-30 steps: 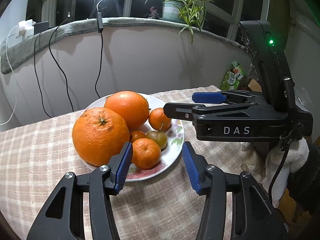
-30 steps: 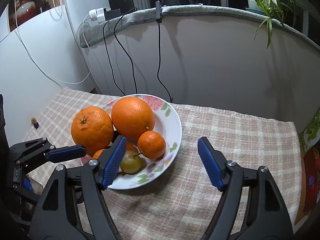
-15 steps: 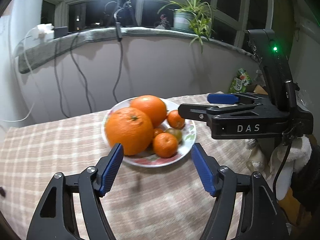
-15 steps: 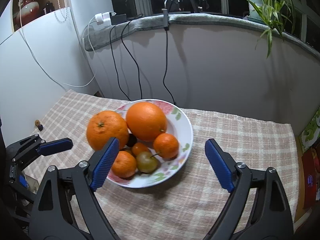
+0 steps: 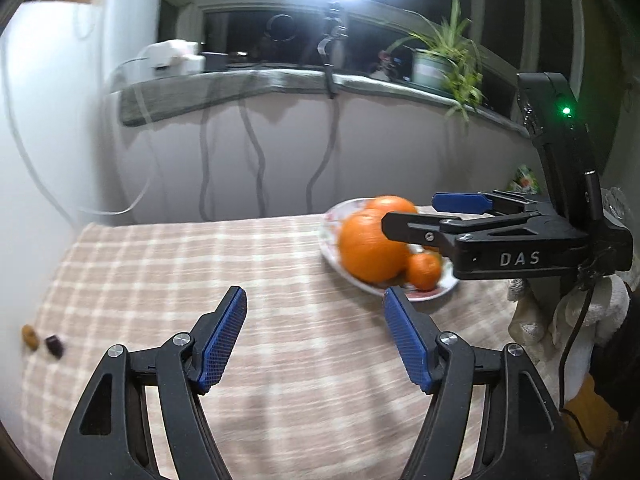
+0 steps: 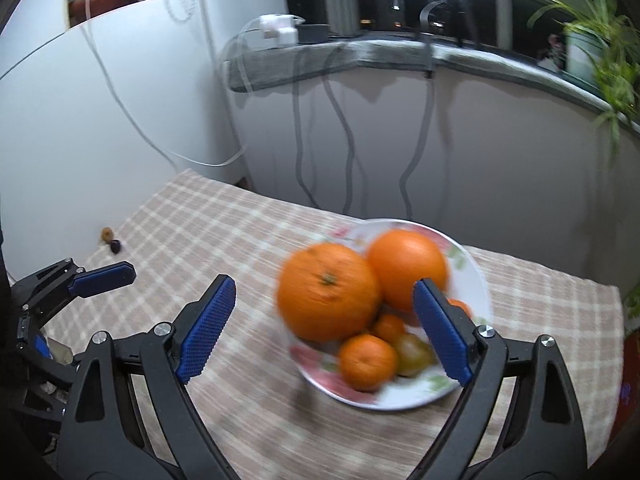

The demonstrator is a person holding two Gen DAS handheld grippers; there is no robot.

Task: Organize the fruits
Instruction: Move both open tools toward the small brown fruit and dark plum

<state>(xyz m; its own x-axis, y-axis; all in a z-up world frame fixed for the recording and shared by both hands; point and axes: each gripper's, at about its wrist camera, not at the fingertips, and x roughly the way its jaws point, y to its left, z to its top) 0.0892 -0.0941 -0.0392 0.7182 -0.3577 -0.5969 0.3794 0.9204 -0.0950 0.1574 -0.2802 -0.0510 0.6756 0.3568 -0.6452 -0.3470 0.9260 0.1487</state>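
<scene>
A floral white plate on the checked tablecloth holds two big oranges, several small mandarins and a greenish fruit. My right gripper is open and pulled back from the plate's near left side, with nothing between its pads. In the left wrist view the plate lies to the right, and the right gripper crosses in front of the fruit. My left gripper stands open over bare cloth, left of the plate. The left gripper also shows at the left edge of the right wrist view.
Two small dark pieces lie near the table's left edge, by a white wall. Behind the table a low wall carries a ledge with hanging cables, a charger and a potted plant. A pale cloth bundle sits off the table's right side.
Both grippers have drawn back from the plate and swung left, so the plate now sits further right and smaller. Both sets of jaws have widened since the earliest frames.
</scene>
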